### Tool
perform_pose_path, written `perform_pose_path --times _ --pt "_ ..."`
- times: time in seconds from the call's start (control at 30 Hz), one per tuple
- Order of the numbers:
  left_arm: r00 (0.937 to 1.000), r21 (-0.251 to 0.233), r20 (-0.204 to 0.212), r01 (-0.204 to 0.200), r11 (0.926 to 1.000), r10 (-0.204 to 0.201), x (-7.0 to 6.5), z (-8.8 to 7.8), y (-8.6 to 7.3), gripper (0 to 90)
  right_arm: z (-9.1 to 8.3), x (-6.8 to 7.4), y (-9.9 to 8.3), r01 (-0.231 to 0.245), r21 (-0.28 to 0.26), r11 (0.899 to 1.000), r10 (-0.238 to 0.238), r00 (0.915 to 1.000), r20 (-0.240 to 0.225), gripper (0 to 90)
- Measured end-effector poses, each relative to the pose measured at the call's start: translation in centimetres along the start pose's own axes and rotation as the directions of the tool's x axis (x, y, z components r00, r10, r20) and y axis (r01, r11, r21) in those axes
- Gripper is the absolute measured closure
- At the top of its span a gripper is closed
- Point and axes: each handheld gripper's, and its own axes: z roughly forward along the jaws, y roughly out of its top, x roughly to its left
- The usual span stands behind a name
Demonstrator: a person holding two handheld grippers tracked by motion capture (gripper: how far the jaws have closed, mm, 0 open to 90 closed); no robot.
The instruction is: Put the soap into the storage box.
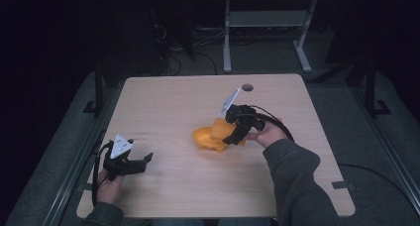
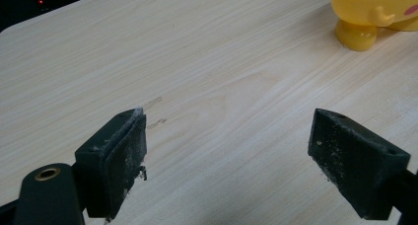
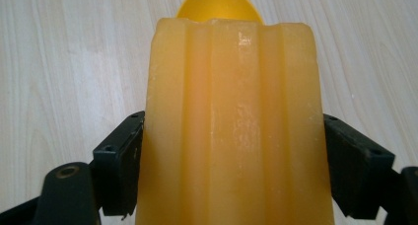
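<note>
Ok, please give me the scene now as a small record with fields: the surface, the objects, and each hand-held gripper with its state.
surface: light wooden table
object 1: ridged pale orange block, between the right jaws
object 2: yellow bowl-like piece, beside and under the block in the high view; whether they touch, I cannot tell
left hand-held gripper: open, holds nothing, low over bare table at the near left
right hand-held gripper: shut on the block, near the table centre

No text, label, brand, number or sign can be read anywhere.
</note>
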Motion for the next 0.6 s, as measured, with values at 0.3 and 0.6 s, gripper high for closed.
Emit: perform_pose_path --times 0.3,0.6 --pt "1.0 0.0 0.001 0.002 1.0 -0.002 0.0 0.0 0.0 14.1 0.9 -0.2 1.2 0.017 0.009 1.0 -0.017 0.9996 -0.022 20.3" --pt "1.0 0.0 0.001 0.003 1.0 -0.003 0.0 0.0 0.0 14.1 1.4 -0.5 2.7 0.053 0.015 0.998 -0.053 0.998 -0.035 20.3"
